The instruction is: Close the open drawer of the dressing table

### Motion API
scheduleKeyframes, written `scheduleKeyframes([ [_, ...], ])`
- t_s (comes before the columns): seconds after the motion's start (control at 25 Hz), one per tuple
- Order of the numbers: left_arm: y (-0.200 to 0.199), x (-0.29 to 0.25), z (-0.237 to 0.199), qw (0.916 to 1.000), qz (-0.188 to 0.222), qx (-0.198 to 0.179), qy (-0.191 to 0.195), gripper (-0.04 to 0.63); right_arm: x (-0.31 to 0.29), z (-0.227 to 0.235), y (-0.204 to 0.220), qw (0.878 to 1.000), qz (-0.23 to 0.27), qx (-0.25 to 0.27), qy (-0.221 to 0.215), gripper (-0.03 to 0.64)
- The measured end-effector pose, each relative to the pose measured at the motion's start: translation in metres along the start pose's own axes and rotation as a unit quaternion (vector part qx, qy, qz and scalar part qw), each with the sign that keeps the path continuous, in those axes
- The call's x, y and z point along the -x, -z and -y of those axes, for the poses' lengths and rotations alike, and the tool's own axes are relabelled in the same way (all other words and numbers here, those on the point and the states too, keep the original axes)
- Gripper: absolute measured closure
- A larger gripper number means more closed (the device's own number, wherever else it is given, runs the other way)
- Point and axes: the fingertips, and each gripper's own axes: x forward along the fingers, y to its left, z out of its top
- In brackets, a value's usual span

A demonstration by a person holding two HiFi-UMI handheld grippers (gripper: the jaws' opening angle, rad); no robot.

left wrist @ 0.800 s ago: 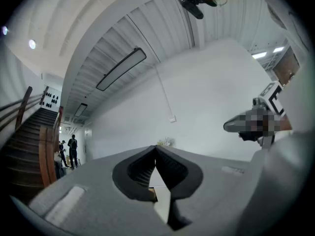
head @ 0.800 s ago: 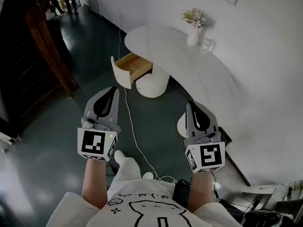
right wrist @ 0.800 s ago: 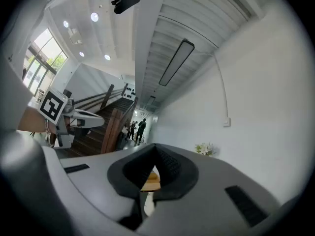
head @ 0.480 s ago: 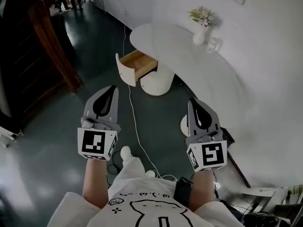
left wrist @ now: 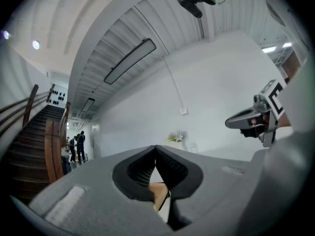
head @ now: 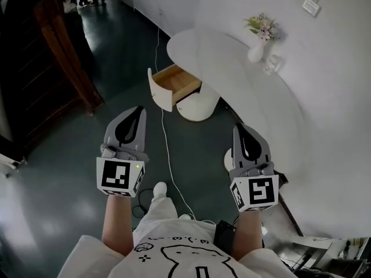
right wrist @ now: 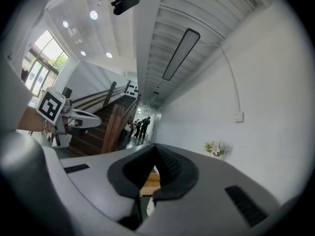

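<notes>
The left hand-held gripper (head: 138,110) and right hand-held gripper (head: 239,127), each with its jaws together and empty, hover well apart from the open drawer (head: 175,81) under the white tabletop (head: 226,62).

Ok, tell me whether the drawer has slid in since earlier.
No. The drawer juts just as far out of the dressing table; only the camera shifted.

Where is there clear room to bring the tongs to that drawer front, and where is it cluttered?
Bare floor lies left of the open drawer, out to the wooden stair post. The tabletop between drawer and vase is also free. Crowded: a cable crosses the floor from the drawer front, passing between left tongs and right tongs.
</notes>
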Motion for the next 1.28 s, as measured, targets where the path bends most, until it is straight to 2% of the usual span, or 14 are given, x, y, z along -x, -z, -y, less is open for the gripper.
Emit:
scheduleKeyframes([
  [0.44,0.03,-0.1,-0.111,0.9998,0.003,0.017,0.008,0.581,-0.139,0.006,-0.005,0.999,-0.027,0.001,0.043,0.62],
  [0.68,0.048,-0.13,-0.158,0.9996,-0.007,0.02,0.017,0.581,-0.19,-0.012,-0.003,0.998,-0.042,0.011,0.048,0.62],
  [0.92,0.063,-0.147,-0.166,0.9989,-0.016,0.022,0.039,0.581,-0.21,-0.014,0.004,0.997,-0.057,0.022,0.043,0.62],
  [1.12,0.077,-0.166,-0.156,0.998,-0.025,0.018,0.054,0.581,-0.226,-0.002,0.021,0.997,-0.064,0.01,0.04,0.62],
  [1.28,0.086,-0.188,-0.155,0.998,-0.032,0.016,0.051,0.581,-0.248,0.011,0.035,0.998,-0.062,0.007,0.028,0.618],
])
